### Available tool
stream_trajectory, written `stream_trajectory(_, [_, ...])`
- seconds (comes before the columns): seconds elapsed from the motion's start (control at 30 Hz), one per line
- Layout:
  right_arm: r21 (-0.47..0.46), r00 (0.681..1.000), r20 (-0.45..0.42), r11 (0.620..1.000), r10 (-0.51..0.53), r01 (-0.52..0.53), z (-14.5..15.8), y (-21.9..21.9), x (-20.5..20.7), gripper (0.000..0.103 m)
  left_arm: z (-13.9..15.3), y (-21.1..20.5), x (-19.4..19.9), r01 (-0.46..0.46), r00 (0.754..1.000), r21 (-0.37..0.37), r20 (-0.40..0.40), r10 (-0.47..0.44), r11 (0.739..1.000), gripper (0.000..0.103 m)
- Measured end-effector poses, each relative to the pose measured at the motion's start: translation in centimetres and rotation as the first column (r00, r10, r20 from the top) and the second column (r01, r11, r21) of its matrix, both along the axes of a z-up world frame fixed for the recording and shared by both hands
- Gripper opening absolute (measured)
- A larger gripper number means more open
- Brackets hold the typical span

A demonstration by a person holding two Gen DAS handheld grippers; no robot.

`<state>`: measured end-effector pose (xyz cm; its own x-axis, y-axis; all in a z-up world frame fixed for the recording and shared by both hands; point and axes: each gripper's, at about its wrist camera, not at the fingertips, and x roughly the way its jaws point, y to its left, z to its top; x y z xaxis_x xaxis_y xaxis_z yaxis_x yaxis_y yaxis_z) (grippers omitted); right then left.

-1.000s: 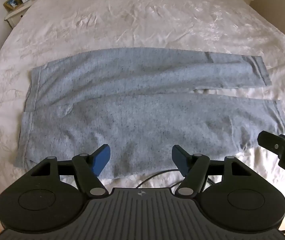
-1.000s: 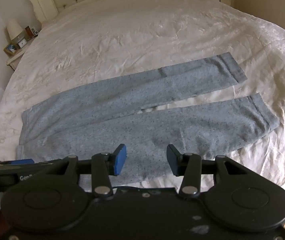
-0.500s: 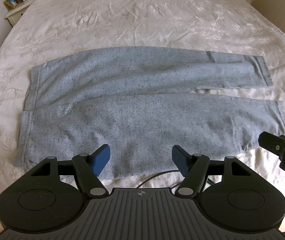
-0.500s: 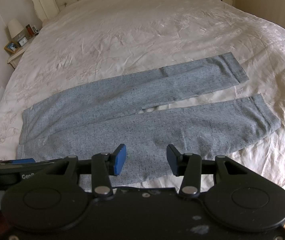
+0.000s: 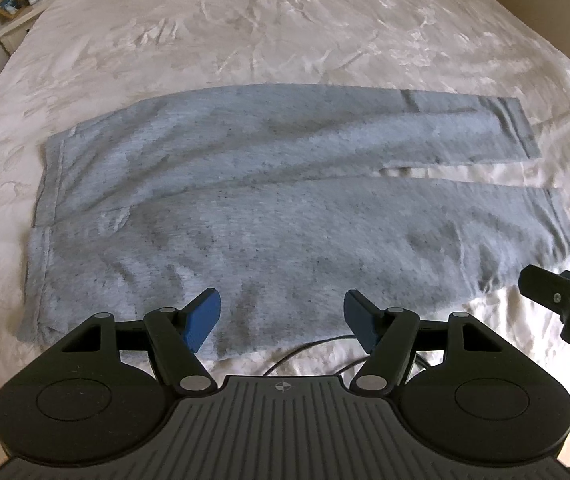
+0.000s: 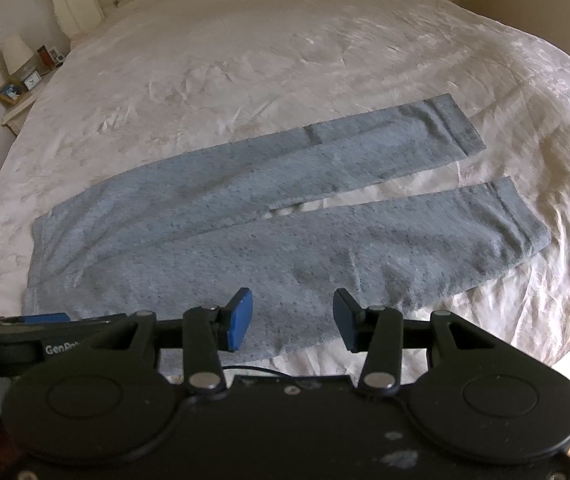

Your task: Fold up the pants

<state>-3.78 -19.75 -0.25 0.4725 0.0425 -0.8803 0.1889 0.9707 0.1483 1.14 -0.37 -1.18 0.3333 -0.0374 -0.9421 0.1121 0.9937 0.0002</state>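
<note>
Left claw (image 5: 281, 320) and right claw (image 6: 292, 320) spread wide, holding nothing, poised above near edge of grey pants (image 5: 269, 208) laid flat, legs slightly apart, across cream bedspread (image 5: 269, 28), waistband at left.

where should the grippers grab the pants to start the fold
Probably the near edge of the near leg: the left gripper by the waistband, the right gripper by the near cuff. The grey pants lie flat on the bed, legs side by side, so coming in low from the bed's near side lets that leg lift over the far one.
</note>
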Motion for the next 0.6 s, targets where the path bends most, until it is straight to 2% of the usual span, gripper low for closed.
stream_trajectory(0.37, [0.035, 0.998, -0.031, 0.998, -0.046, 0.047, -1.2, -2.2, 0.6, 0.048, -1.0, -2.4, 0.8, 0.037, 0.999, 0.03, -0.038, -0.036, 0.999, 0.067])
stream_trajectory(0.6, [0.085, 0.999, -0.045, 0.996, -0.021, 0.024, -2.4, -5.3, 3.6, 0.048, -1.2, -4.9, 2.5, -0.011, 0.999, 0.064, -0.047, 0.014, 0.998, 0.067])
